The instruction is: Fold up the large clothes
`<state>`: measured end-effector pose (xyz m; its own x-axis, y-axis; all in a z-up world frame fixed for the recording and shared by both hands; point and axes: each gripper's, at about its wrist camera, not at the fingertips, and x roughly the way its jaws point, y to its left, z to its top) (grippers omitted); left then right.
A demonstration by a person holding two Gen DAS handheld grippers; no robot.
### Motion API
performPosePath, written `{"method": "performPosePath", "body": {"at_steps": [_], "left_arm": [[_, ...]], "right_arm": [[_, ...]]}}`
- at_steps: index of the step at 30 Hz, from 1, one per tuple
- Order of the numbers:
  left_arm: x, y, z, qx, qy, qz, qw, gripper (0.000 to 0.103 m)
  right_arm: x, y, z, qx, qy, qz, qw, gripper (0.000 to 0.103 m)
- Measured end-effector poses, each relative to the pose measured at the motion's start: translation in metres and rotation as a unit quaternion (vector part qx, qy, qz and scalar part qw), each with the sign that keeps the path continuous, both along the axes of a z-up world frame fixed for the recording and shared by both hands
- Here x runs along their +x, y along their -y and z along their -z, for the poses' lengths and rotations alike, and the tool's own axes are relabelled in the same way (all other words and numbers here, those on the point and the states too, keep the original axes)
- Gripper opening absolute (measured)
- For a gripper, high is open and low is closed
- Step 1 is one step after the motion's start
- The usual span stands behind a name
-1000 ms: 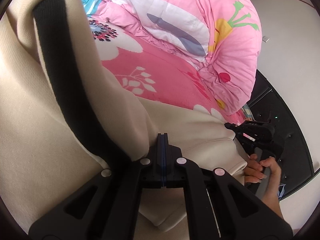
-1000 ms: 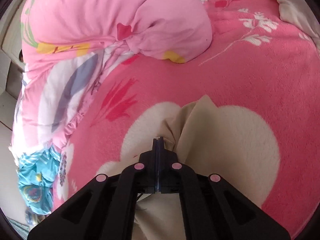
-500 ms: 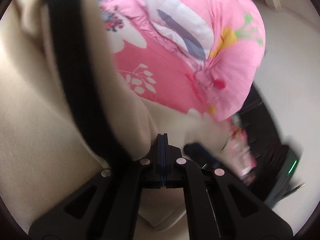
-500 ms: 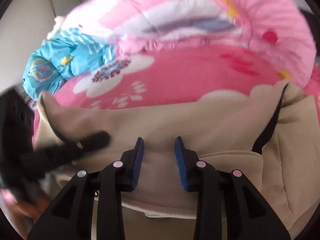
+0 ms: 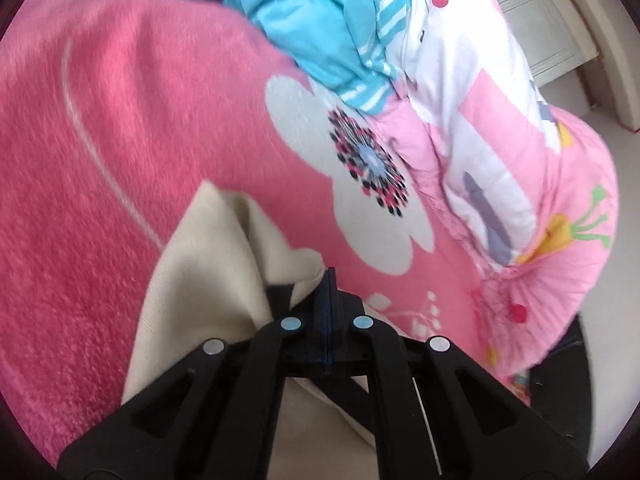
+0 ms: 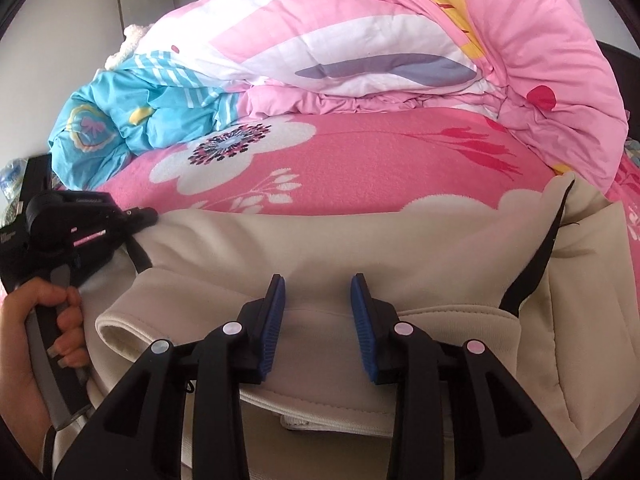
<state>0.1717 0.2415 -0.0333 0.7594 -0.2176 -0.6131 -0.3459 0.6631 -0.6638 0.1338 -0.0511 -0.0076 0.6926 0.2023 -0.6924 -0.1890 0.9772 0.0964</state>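
A large cream-coloured fleece garment with black trim bands (image 6: 360,248) lies spread across the near part of a bed covered by a fuzzy pink blanket printed with big white flowers (image 6: 360,160), one sleeve-like tube of it curling open at the lower left of the right wrist view. The left gripper (image 5: 327,280) has its jaws pressed together on a bunched fold of the cream garment (image 5: 208,264), beside a black trim strip, and that fold rises in a peak ahead of it. In the right wrist view the same left gripper (image 6: 146,213) meets the garment's far left edge, with the person's left hand (image 6: 40,320) wrapped around its handle. The right gripper (image 6: 318,294) has just been opening: its blue-padded jaws stand apart above the cloth, with nothing pinched between them. Beyond the garment, a puffy pink and white quilt with a carrot pattern (image 6: 400,40) is heaped on the bed, and a crumpled bright blue striped quilt (image 6: 132,124) lies to its left.
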Motion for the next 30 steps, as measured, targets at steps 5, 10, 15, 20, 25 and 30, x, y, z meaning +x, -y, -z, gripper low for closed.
{"method": "performPosePath", "body": {"at_steps": [5,10,15,20,25,30], "left_arm": [[-0.035,0.007,-0.052,0.091,0.098,-0.028,0.9906,0.000],[0.001,0.051,-0.040,0.101,0.028,0.140,0.9846,0.006],[-0.040,-0.032,0.029,-0.097,0.032,0.005,0.9947,0.003],[-0.024,0.022,-0.014,0.146,-0.033,0.007,0.9887,0.002],[-0.045,0.101,-0.065,0.288,0.066,0.122,0.9475,0.003],[-0.041,0.145,-0.016,0.338,-0.054,0.212,0.9155,0.008]], "right_arm": [[0.000,0.001,0.000,0.004,0.001,0.002,1.000,0.034],[-0.001,-0.001,0.000,0.003,0.003,0.001,1.000,0.034],[0.001,-0.002,0.001,0.010,0.000,-0.011,1.000,0.034],[0.001,-0.003,0.002,0.003,0.001,-0.008,1.000,0.035],[0.001,-0.004,0.003,-0.002,0.000,-0.007,1.000,0.035],[0.013,0.009,0.004,0.040,-0.034,-0.011,0.999,0.035]]}}
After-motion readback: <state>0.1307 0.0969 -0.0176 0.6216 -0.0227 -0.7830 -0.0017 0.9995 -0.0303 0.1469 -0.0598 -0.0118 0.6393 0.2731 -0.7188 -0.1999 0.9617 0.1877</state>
